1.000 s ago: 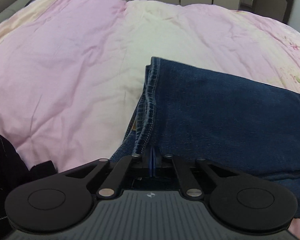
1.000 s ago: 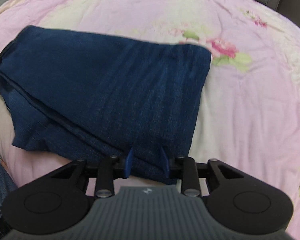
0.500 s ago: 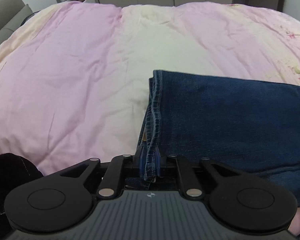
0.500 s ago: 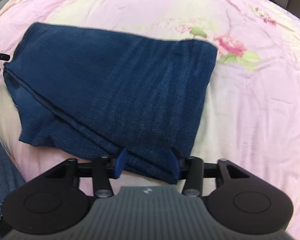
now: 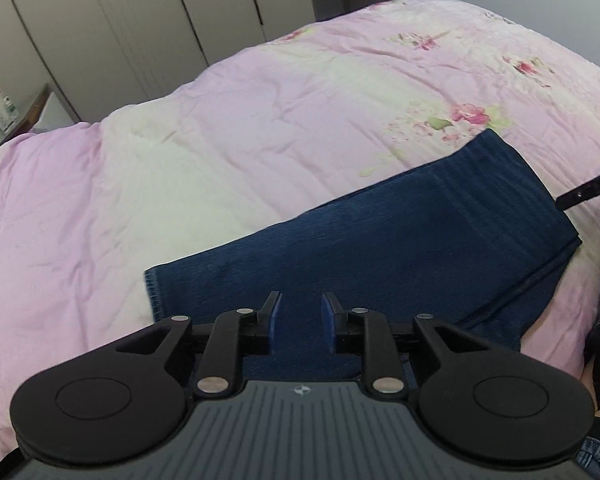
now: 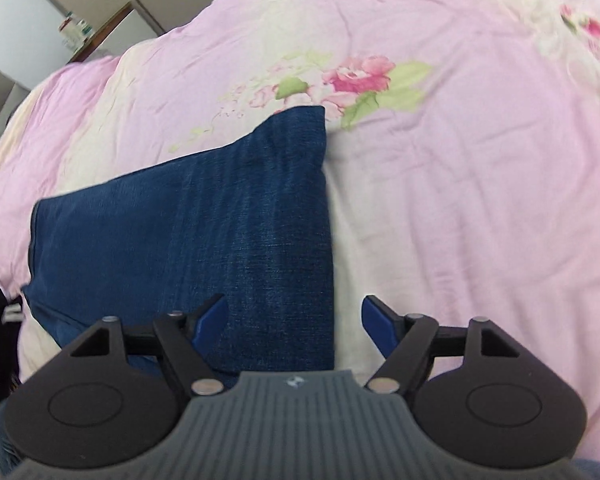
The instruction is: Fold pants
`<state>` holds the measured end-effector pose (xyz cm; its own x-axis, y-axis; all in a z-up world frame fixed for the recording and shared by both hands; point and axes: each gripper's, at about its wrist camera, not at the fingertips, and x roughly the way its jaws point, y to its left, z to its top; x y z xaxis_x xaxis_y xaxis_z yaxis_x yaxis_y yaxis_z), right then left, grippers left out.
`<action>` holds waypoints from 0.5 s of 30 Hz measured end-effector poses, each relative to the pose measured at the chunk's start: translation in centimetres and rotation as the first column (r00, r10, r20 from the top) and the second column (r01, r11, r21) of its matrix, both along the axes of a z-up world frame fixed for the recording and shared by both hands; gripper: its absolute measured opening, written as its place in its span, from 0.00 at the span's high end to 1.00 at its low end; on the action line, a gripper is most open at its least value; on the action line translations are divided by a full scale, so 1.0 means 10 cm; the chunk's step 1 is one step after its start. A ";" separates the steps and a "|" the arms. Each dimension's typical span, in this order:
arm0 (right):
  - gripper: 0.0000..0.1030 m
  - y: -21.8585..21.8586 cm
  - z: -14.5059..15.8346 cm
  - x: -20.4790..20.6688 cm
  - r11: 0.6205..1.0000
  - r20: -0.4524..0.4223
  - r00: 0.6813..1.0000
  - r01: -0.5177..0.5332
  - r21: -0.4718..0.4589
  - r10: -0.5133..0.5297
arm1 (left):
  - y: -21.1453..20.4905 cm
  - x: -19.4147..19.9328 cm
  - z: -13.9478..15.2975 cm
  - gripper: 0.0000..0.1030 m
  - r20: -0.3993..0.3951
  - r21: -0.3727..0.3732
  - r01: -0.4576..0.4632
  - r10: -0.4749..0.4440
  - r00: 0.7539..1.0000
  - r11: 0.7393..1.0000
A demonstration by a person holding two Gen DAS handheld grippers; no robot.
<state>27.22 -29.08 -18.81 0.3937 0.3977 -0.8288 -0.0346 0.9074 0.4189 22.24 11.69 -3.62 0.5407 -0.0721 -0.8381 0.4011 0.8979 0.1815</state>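
Now: folded pants on the bed, both tongs letting go

Left wrist view first. The left gripper point(image 5: 300, 320) hangs above the folded pants point(image 5: 380, 240), pointing steeply down at them. Its blue pads point(image 5: 275, 322) stand a narrow gap apart and the jaws are opening; only denim lying flat on the bed shows through the gap, and no fabric is pinched or lifted. The stitched hem edge point(image 5: 153, 292) of the pants lies just left of the left finger. From there the dark blue slab runs up and to the right across the bedspread point(image 5: 180, 200), pink and cream with a flower print. A thin black bar point(image 5: 588, 190) enters from the right edge and overlaps the far right corner of the pants; what it belongs to cannot be told. Pale cupboard doors point(image 5: 140, 20) stand behind the bed.

Right wrist view. The right gripper point(image 6: 294, 320) has its jaws wide apart and opening further. The right-hand folded edge point(image 6: 328, 240) of the pants point(image 6: 180, 240) runs straight down between the two fingers: the left pad point(image 6: 210, 318) is over denim, the right pad point(image 6: 376, 326) is over bare bedspread point(image 6: 460, 200). Neither pad presses on cloth. The pants extend up and left from the gripper, lying flat, with the far corner just beside a printed rose point(image 6: 356, 76). The picture is slightly blurred.
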 end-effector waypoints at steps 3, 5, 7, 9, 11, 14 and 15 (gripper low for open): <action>0.32 -0.01 -0.08 0.06 0.999 -0.016 1.000 0.013 0.035 -0.013 | -0.13 0.07 -0.20 0.73 -0.066 -0.039 0.026 -0.028 0.997 0.999; 0.33 0.00 -0.14 0.09 0.998 -0.025 1.000 0.019 0.055 -0.018 | -0.18 0.13 -0.37 0.73 -0.113 -0.059 0.039 -0.045 0.993 0.997; 0.37 -0.02 -0.21 0.14 0.997 -0.040 0.999 0.029 0.069 -0.026 | -0.23 0.17 -0.54 0.80 -0.146 -0.056 0.063 -0.070 0.987 0.996; 0.38 -0.03 -0.31 0.20 0.996 -0.057 0.998 0.037 0.083 -0.032 | -0.27 0.21 -0.71 0.83 -0.192 -0.052 0.087 -0.096 0.977 0.995; 0.38 -0.05 -0.37 0.23 0.994 -0.067 0.997 0.043 0.104 -0.036 | -0.29 0.23 -0.86 0.83 -0.230 -0.060 0.109 -0.120 0.966 0.992; 0.40 -0.08 -0.41 0.25 0.989 -0.072 0.997 0.053 0.138 -0.043 | -0.30 0.25 -1.06 0.84 -0.262 -0.049 0.140 -0.148 0.954 0.989; 0.42 -0.08 -0.43 0.27 0.987 -0.072 0.996 0.054 0.150 -0.043 | -0.29 0.27 -1.11 0.84 -0.267 -0.049 0.144 -0.152 0.952 0.988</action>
<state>29.90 -29.91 -23.15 0.3598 0.5025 -0.7861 0.0417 0.8330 0.5516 24.92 8.76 -14.73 0.2767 -0.1599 -0.9475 0.5600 0.8281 0.0238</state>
